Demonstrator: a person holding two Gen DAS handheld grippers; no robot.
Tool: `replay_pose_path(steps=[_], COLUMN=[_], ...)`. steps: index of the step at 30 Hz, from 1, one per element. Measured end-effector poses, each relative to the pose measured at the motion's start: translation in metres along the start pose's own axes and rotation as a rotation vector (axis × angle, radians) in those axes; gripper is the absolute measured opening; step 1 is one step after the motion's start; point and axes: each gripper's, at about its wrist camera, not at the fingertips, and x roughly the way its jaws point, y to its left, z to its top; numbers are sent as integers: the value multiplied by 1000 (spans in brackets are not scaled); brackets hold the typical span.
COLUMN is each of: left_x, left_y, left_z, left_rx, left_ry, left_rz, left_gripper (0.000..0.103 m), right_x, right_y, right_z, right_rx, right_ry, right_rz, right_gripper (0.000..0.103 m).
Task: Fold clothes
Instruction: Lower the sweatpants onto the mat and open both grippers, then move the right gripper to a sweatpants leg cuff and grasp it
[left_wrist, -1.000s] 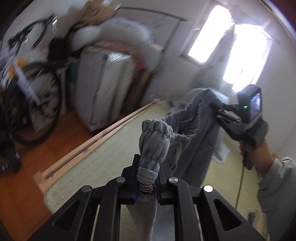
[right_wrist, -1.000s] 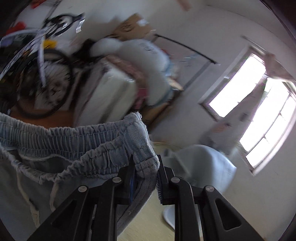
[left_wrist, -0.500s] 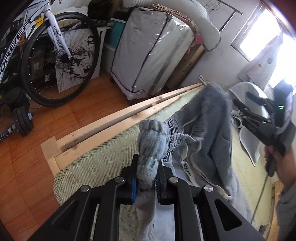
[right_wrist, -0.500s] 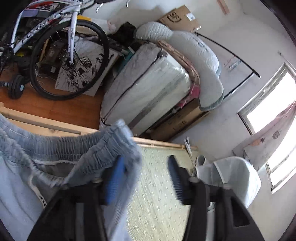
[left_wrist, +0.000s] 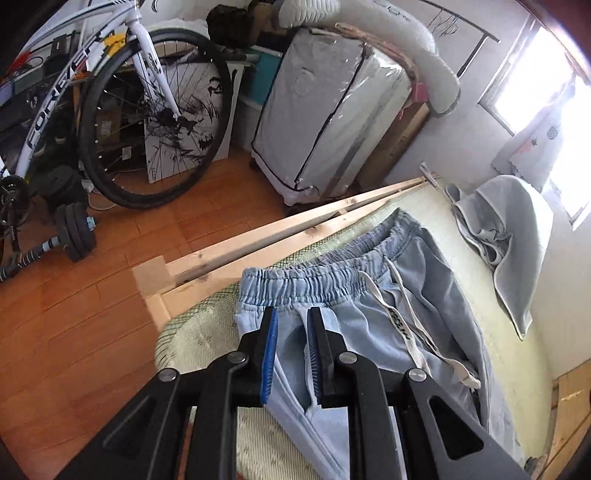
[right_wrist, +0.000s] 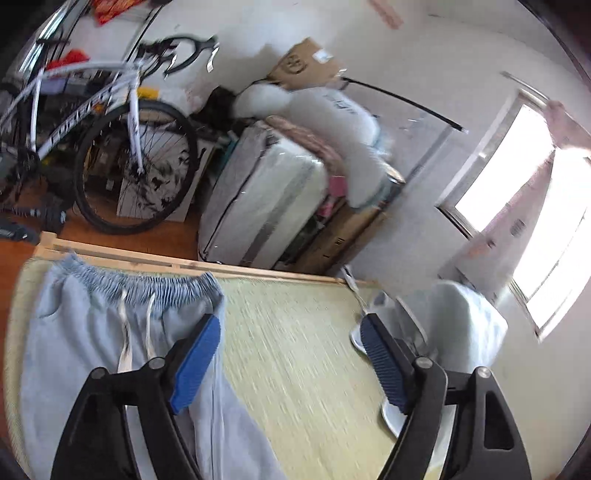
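We see a big bed (left_wrist: 517, 373) with a green woven mat on top and a wooden frame along its edge. It is the flat place for the folding.

On the mat lie the light blue pants (left_wrist: 369, 332). They are spread out flat, with the stretchy waistband (left_wrist: 314, 282) near the wooden edge and the legs running back toward us. We think they lie this way so the fold can start clean. Two white drawstrings (left_wrist: 402, 317) trail down the front.

A pale grey cloth (left_wrist: 517, 236) sits bunched at the far side of the bed, apart from the pants.

Our right gripper (right_wrist: 288, 362) hangs above the mat just beside the pants, its jaws spread wide and holding nothing. The right view is a bit blurry, so it may be moving.

Our left gripper (left_wrist: 291, 332) is low over the pants, just below the waistband. Its jaws stand a little apart with cloth showing between them, not pinching it.
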Motion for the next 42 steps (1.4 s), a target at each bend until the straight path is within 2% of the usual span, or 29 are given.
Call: replay_pose_path(steps=[2,4,5,6,10,13,18,20,23,26,30,35,40,42], left_x=[-20,-40,-51,-63,-105,-134,-184,-211,-240,-236,-232,-158,-77,-50], left_y=[-8,-19,-27,-37,-90,-143,-252,-294,-349,-389,-442,-476,-487,-485], left_z=[-6,-14,-18,-22,-38,-49,-66,-73,-92,-129,-178,-249,-308,-321], left_rx=[15,32,43,54,106,162,288,348,420,463,520,471,464,440], left_ry=[-23,-50,-66,-82,-121,-135,-134,-139,-146,-142,-137,-17,87,124], left_rz=[-22,-59,-85,-112,-234,-330,-498,-560,-636,-700,-787,-824,-779,-763], left_gripper=[18,38,44,54,75,79,79,79,85,86,86,86,86,86], right_x=[-39,-80,-101,-118,-184,-222,-257,-267,-282,-288,-279,-254,-228,-218], right_y=[-20,-39,-48,-56,-97,-121,-142,-145,-152,-155,-143,-120,-102,-95], right_z=[-29,-61,-80,-97,-174,-240,-346,-377,-417,-451,-491,-525,-548,-556], right_rx=[30,54,61,77,162,216,252,254,302,333,303,214,106,55], right_ry=[10,19,28,38,96,186,363,399,427,442,495,582,630,644], right_rz=[-1,-6,-11,-20,-46,-77,-84,-87,-82,-67,-22,69,112,121], right_gripper=[86,87,87,87,88,88,86,85,83,82,65,51,51,51])
